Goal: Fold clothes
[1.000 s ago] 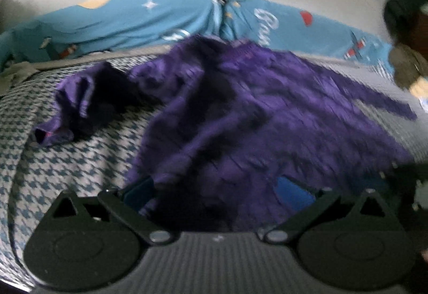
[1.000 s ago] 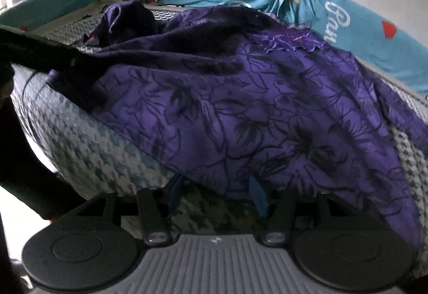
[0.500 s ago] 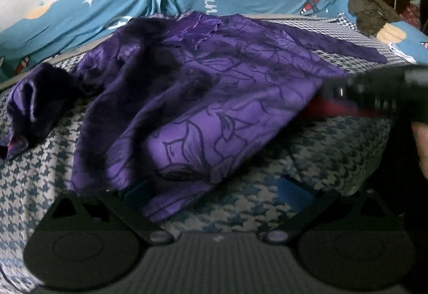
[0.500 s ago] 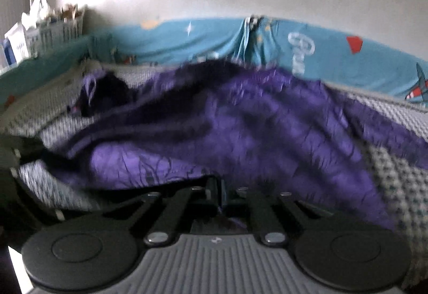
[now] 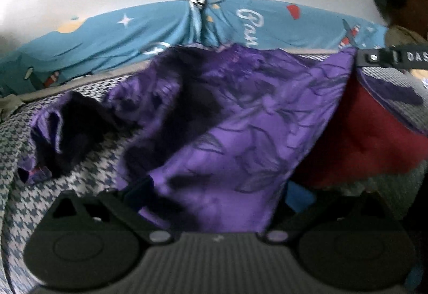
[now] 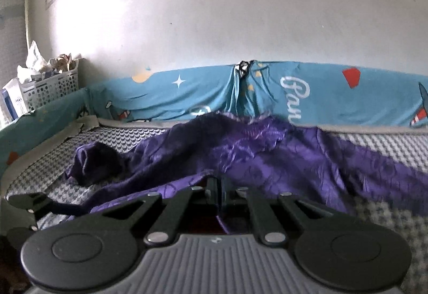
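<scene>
A: Closest in, what are the two tools doing with the purple garment (image 5: pixel 240 133)?

B: The right gripper (image 6: pixel 218 187) has its fingers pressed together on an edge of the garment, which is pinched between them and held up off the bed (image 6: pixel 388 149). The left gripper (image 5: pixel 214 195) has its fingers spread apart; the lower hem of the garment drapes across the gap between them, and neither pad presses on it

A: And where does the garment lie?

B: On the checked bed cover, spread from the near edge toward the far side. One sleeve (image 5: pixel 67 133) is bunched on the cover to the left of the garment's body. In the left wrist view the garment's right edge is lifted like a tent, and something red (image 5: pixel 374 138) shows under it

A: Beyond the garment?

B: A blue printed sheet (image 6: pixel 321 90) runs along the far side of the bed, against a pale wall (image 6: pixel 214 13). Past the bed's far left corner stands a white basket (image 6: pixel 48 88) full of papers
</scene>
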Tool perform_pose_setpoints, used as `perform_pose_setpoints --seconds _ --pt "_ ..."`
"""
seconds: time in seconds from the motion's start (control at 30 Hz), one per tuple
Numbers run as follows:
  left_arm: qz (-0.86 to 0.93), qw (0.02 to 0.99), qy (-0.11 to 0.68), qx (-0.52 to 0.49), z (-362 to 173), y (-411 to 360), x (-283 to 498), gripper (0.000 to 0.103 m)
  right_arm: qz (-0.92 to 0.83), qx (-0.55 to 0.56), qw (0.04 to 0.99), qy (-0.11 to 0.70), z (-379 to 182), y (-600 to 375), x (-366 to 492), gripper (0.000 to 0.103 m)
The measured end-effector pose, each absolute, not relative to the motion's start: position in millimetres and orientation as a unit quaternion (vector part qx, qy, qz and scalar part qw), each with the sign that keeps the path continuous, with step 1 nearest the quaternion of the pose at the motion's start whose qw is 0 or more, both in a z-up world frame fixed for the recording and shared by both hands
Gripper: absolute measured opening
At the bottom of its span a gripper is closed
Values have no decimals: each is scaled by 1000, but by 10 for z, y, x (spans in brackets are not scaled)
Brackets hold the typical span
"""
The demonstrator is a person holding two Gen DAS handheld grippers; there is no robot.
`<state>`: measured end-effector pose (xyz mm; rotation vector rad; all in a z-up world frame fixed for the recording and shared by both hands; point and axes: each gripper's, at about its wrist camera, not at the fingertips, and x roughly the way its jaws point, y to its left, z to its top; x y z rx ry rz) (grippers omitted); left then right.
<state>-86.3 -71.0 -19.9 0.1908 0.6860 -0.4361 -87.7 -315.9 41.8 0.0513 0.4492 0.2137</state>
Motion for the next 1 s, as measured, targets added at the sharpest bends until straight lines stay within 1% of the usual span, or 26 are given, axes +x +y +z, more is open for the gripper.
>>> perform_pose_setpoints --seconds 0.37,0.6,0.67,0.8,1.0 --pt "-172 912 344 140 -261 -751 -228 103 75 62 970 223 387 -3428 -203 6" --pt "-145 914 338 173 -281 -745 178 103 65 66 970 224 220 -3467 51 6" --pt "-135 915 336 179 -284 -726 291 103 59 77 967 237 149 -3492 114 6" --pt "-112 916 342 175 -316 -676 523 103 60 99 957 268 77 -3542 181 13" --pt "-96 916 350 171 -371 -644 794 103 65 88 960 257 123 -3569 45 20"
